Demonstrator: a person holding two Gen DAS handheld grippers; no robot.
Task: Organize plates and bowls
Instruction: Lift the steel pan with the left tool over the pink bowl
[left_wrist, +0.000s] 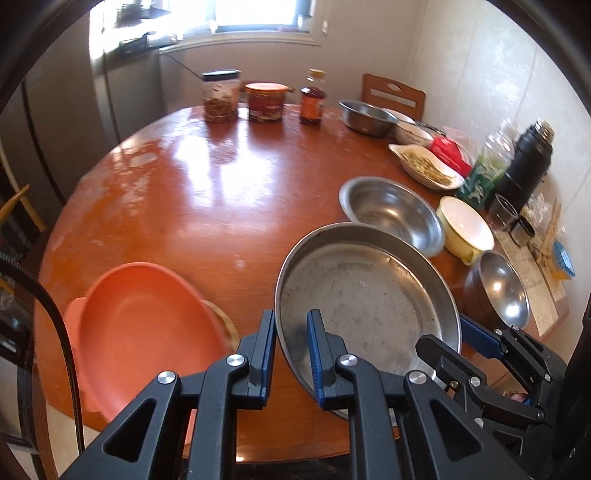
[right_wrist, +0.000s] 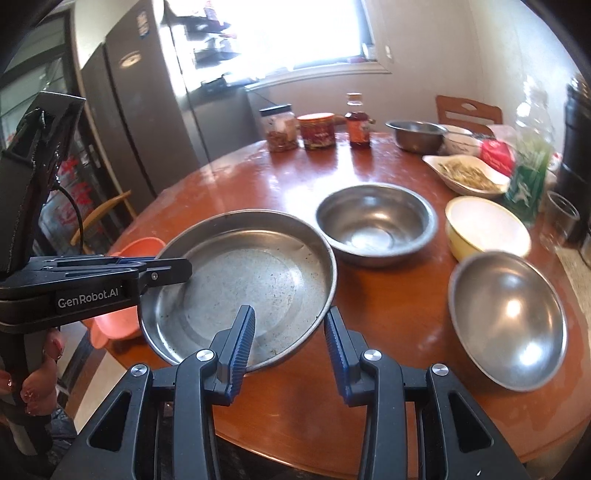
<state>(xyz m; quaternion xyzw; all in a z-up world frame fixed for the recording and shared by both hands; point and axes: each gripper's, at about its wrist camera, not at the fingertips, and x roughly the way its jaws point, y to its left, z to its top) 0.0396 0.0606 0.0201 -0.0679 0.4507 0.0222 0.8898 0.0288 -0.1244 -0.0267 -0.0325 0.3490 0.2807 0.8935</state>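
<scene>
A wide steel plate (left_wrist: 365, 291) (right_wrist: 243, 284) is tilted above the round wooden table (left_wrist: 207, 192). My left gripper (left_wrist: 291, 332) is shut on its near-left rim, one finger inside, one outside; it shows from the side in the right wrist view (right_wrist: 162, 269). My right gripper (right_wrist: 290, 332) is open, its fingers astride the plate's near-right rim; it shows in the left wrist view (left_wrist: 458, 336). An orange plastic plate (left_wrist: 147, 325) (right_wrist: 122, 314) lies left of it. A steel bowl (left_wrist: 395, 214) (right_wrist: 376, 221), a cream bowl (left_wrist: 465, 225) (right_wrist: 487, 229) and a small shiny steel bowl (left_wrist: 498, 288) (right_wrist: 509, 325) sit to the right.
At the far edge stand a jar (left_wrist: 221, 96), a red tub (left_wrist: 266, 101), a sauce bottle (left_wrist: 313, 98) and another steel bowl (left_wrist: 365, 117). A white dish of food (left_wrist: 428, 166), a red packet, a green bottle and a black flask (left_wrist: 528, 162) crowd the right side. A fridge stands left.
</scene>
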